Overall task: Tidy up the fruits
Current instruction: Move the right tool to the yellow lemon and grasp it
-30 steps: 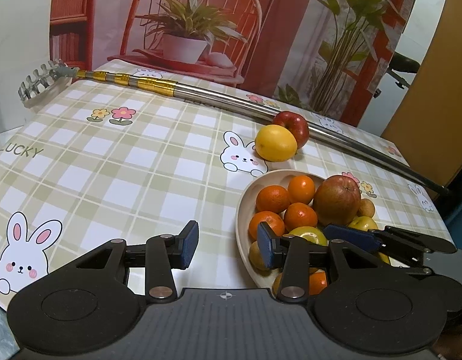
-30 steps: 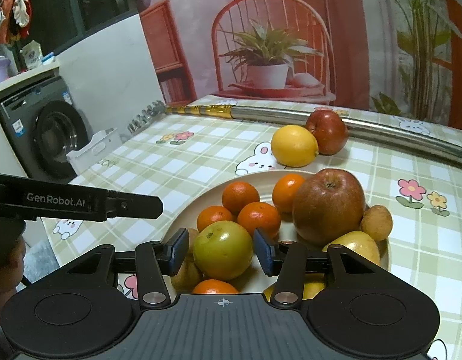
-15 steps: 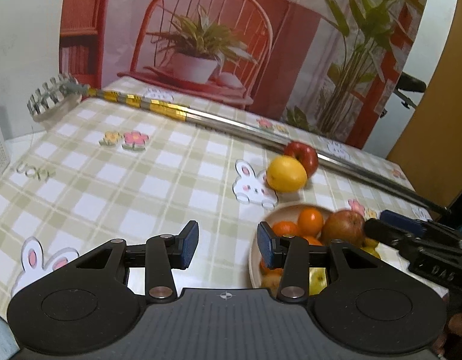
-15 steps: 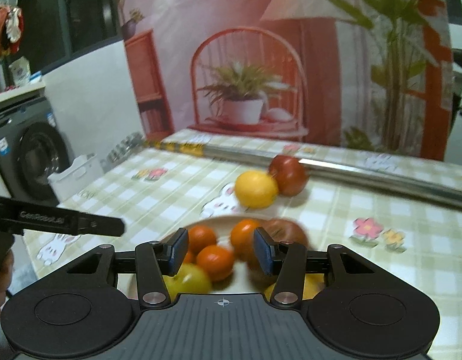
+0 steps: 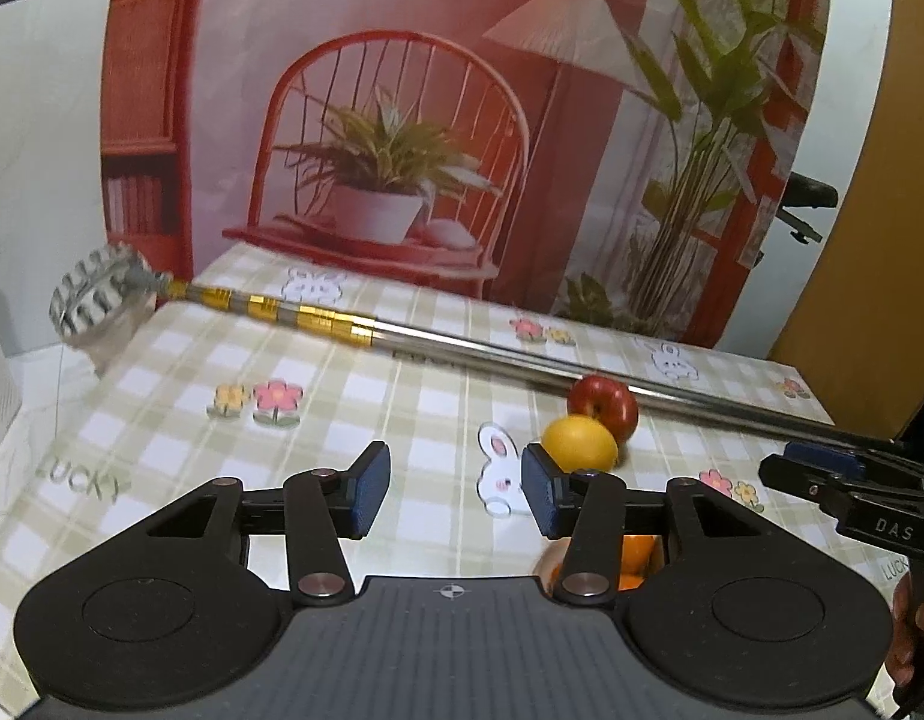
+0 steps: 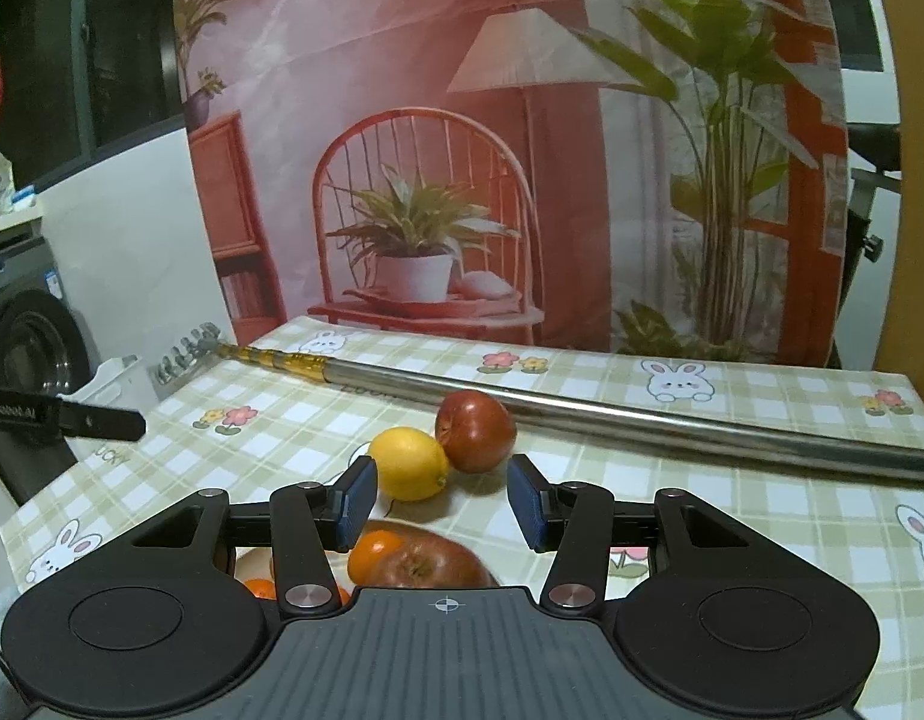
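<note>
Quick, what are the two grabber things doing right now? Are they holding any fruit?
Left gripper: jaws opening, nothing between them, no fruit held.
Right gripper: open and empty; the lemon and red apple lie on the table beyond it.

Table (image 6: pixel 702 480): lemon (image 6: pixel 408 463) touching apple (image 6: pixel 475 432) at its right; pole (image 6: pixel 642 414) lying behind both; fruit bowl (image 6: pixel 402 531) in front.
</note>
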